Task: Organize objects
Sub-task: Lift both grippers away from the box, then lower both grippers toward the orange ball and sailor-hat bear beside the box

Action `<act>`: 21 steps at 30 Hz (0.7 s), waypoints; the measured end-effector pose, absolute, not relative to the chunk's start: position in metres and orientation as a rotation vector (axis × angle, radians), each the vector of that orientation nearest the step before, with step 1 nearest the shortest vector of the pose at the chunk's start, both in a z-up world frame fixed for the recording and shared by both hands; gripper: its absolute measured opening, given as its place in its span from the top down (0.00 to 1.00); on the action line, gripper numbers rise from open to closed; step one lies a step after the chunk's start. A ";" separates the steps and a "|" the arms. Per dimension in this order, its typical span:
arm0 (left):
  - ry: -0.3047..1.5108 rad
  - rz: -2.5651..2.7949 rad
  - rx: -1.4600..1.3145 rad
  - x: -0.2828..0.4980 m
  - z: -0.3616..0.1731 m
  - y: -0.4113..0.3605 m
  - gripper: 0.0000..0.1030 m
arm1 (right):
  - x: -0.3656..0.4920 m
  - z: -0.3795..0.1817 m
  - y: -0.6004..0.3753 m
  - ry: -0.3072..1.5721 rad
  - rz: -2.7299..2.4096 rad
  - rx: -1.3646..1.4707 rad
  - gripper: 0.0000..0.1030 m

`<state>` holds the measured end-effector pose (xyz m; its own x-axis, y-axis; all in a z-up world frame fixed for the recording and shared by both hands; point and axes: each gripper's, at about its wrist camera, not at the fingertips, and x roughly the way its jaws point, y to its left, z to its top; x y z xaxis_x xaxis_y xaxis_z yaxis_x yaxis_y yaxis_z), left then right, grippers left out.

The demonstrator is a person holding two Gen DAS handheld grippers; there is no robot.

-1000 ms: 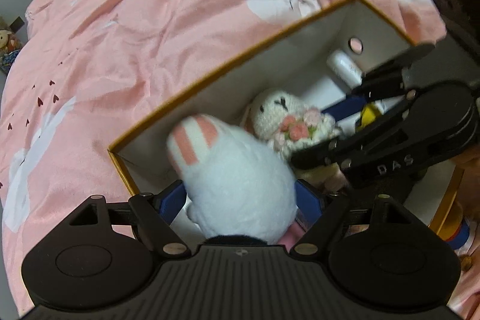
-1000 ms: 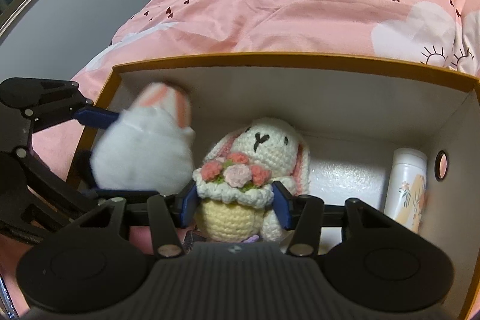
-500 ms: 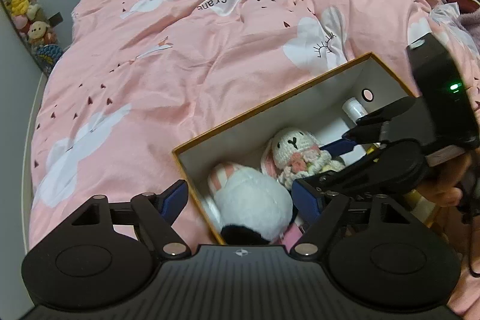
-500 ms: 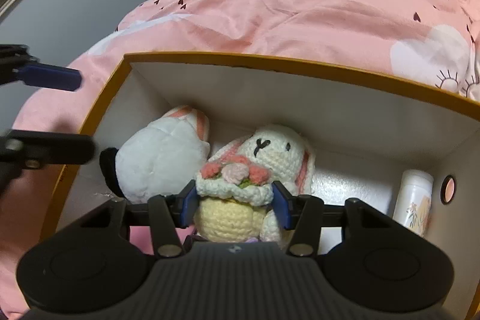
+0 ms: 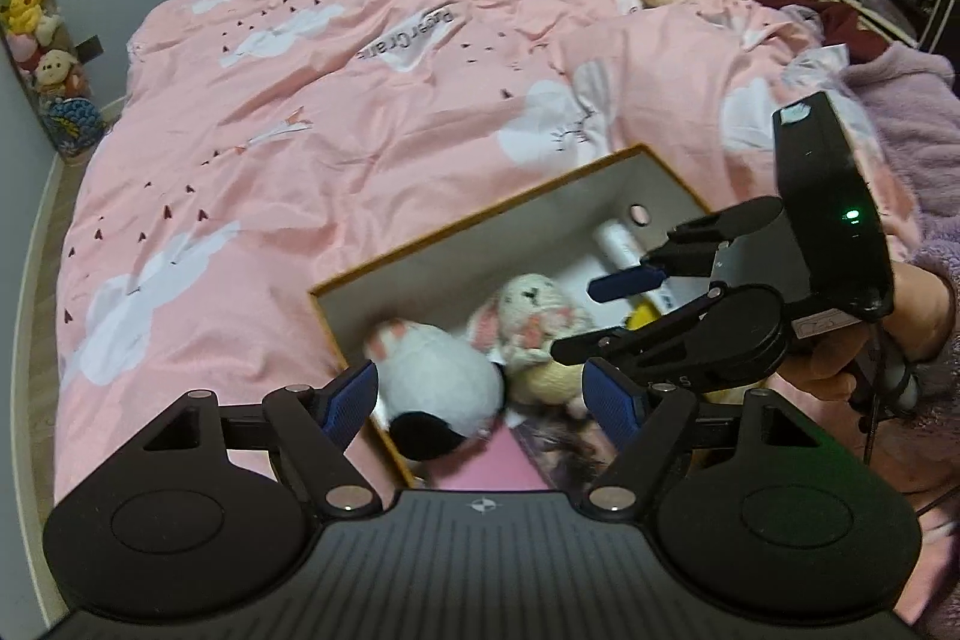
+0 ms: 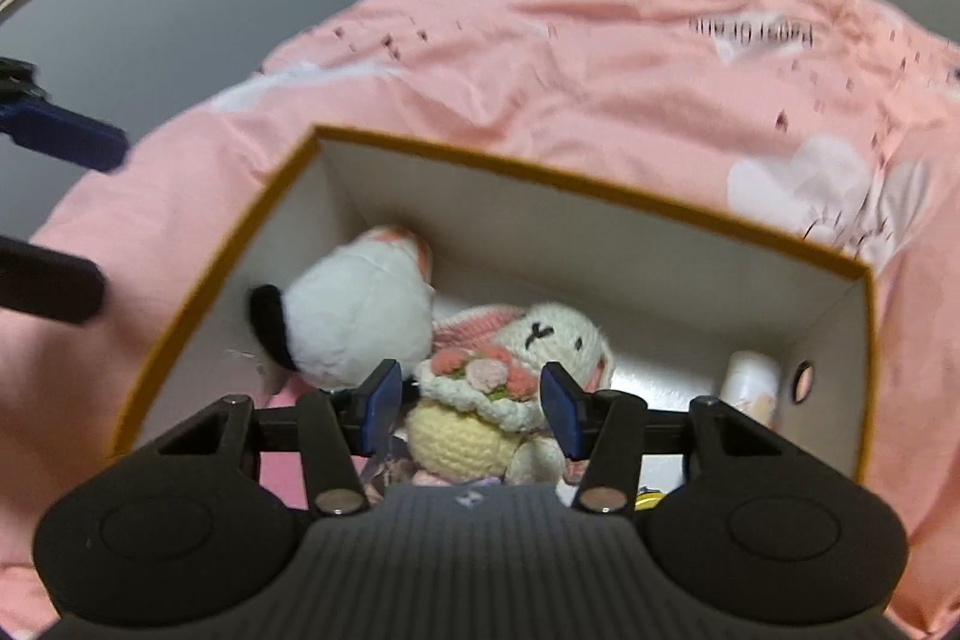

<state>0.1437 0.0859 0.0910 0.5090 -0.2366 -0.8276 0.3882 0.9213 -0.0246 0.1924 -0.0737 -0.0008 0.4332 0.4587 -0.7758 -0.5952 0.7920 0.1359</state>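
The orange-rimmed box (image 6: 576,187) sits on my pink duvet (image 5: 336,112). Inside it, a white plush with pink-striped ears (image 6: 360,322) lies at the left end, touching the crocheted bunny with flowers (image 6: 516,376) at the middle. A white bottle (image 6: 750,382) stands at the right end by the round wall hole. My left gripper (image 5: 483,403) hangs open and empty above the box. My right gripper (image 6: 471,403) is also open, its pads flanking the bunny without pressing it.

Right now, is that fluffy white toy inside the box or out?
Inside. The fluffy white toy lies within the box walls, beside the crocheted bunny; no fingers hold it.
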 end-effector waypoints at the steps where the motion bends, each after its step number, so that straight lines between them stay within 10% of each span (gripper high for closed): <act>1: 0.959 -0.382 0.177 0.139 0.093 0.083 0.14 | 0.186 0.006 -0.077 0.895 0.671 -0.166 0.48; 21: 0.667 -0.333 -0.108 0.021 0.068 0.029 0.14 | 0.048 0.041 -0.173 0.676 0.606 -0.029 0.47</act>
<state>0.0205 0.0290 0.0676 0.7349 -0.3370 -0.5886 0.2683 0.9415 -0.2041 0.0483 -0.1733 0.0408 0.6154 0.5172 -0.5948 -0.5356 0.8280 0.1659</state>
